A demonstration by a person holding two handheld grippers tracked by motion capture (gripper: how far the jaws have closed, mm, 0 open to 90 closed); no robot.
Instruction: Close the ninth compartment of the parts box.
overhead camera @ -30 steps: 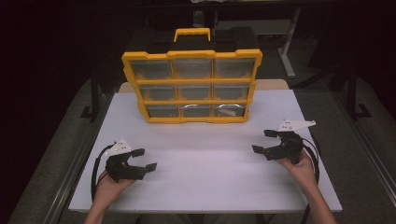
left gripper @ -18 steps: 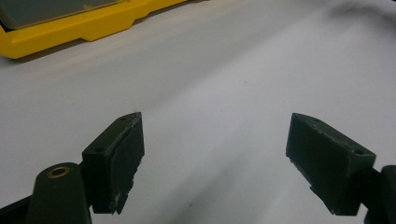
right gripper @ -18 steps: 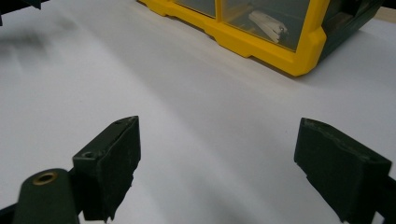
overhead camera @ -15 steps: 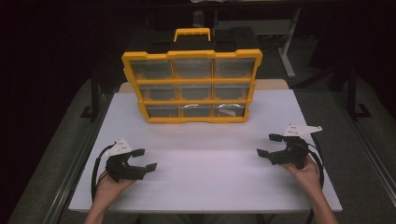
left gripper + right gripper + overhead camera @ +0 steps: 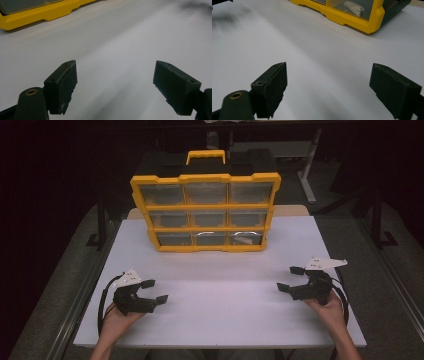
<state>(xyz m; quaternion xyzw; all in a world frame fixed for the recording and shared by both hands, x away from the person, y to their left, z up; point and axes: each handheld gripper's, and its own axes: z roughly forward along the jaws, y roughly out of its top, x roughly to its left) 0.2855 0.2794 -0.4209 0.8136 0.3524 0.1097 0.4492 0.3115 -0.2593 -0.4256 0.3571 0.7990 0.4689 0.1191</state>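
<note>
On the near left of the white table (image 5: 220, 270), the left gripper (image 5: 156, 291) is resting in the hand with its jaws spread and empty, in the same place as one second before. At the far middle, the yellow drawer organizer (image 5: 205, 212) is standing upright, all drawers closed. On the right, the right gripper (image 5: 290, 279), also spread and empty, is drifting toward the near right edge, away from the organizer, so I judge the work on the drawers is not yet starting.

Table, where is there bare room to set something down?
The widest free patch of the table lies between the left gripper and the right gripper, in front of the yellow organizer. Narrow bare strips flank the organizer; the back middle is taken by it.
</note>
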